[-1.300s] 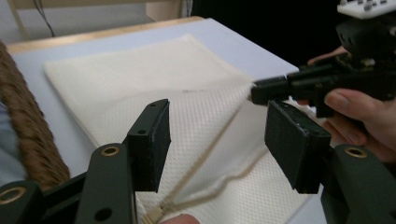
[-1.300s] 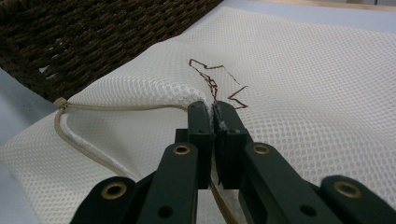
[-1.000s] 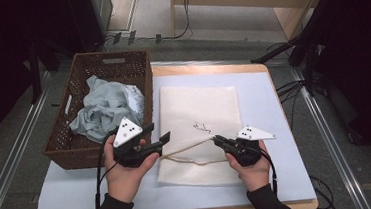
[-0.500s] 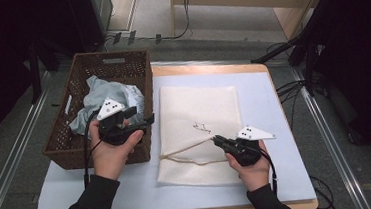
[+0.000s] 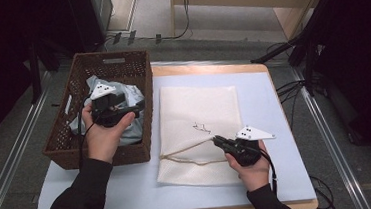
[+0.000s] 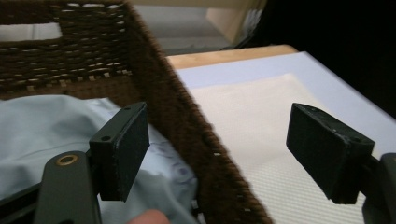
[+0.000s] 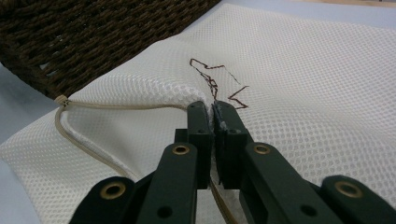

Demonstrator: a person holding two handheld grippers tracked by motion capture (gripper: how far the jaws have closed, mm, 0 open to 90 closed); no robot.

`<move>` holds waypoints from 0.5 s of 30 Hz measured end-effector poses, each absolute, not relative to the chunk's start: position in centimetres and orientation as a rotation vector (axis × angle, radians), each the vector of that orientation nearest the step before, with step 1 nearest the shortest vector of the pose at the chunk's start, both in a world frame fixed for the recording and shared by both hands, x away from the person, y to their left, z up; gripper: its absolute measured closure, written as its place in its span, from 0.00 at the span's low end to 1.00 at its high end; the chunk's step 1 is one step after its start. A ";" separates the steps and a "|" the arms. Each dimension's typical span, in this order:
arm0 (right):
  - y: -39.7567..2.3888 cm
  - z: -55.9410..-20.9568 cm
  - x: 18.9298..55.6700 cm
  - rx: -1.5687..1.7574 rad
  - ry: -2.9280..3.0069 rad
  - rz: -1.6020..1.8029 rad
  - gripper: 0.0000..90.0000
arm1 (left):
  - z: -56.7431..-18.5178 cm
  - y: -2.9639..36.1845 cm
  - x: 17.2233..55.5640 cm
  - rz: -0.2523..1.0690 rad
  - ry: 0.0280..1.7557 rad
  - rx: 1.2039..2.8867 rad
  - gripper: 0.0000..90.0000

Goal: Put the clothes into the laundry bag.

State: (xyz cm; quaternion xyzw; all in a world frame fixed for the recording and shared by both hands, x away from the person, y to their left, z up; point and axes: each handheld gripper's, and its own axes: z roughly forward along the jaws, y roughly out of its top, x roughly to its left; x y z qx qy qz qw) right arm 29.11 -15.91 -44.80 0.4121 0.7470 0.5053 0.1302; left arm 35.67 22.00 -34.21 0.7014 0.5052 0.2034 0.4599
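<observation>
A white mesh drawstring bag (image 5: 199,113) lies flat on the pale blue mat. My right gripper (image 5: 215,140) is shut on the upper layer at the bag's mouth, lifting it slightly; in the right gripper view the jaws (image 7: 214,114) pinch the mesh (image 7: 303,84) beside the drawstring (image 7: 116,106). My left gripper (image 5: 136,108) hovers over the brown wicker basket (image 5: 109,55), above a light blue cloth (image 5: 132,91). Its jaws have just been opening and stand wide, with nothing gripped; they straddle the basket wall (image 6: 177,102) with the cloth (image 6: 46,121) on one side and the bag (image 6: 261,116) on the other.
The mat (image 5: 274,112) covers a wooden table (image 5: 211,68) with metal rails on both sides. The basket sits at the mat's left edge, close against the bag. Cables (image 5: 292,86) hang off the right side.
My left gripper moved left from the bag's mouth to above the basket and its jaws widened. The right gripper stayed put, still holding the mesh.
</observation>
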 end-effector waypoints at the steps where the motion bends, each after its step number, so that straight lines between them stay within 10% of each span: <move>1: -15.9 -44.8 29.1 1.194 2.170 1.468 0.96 | -34.2 22.2 36.0 0.486 1.249 1.721 0.24; 15: -16.0 -44.8 29.2 1.197 2.170 1.473 0.96 | -35.5 25.2 39.6 0.371 1.344 1.735 0.07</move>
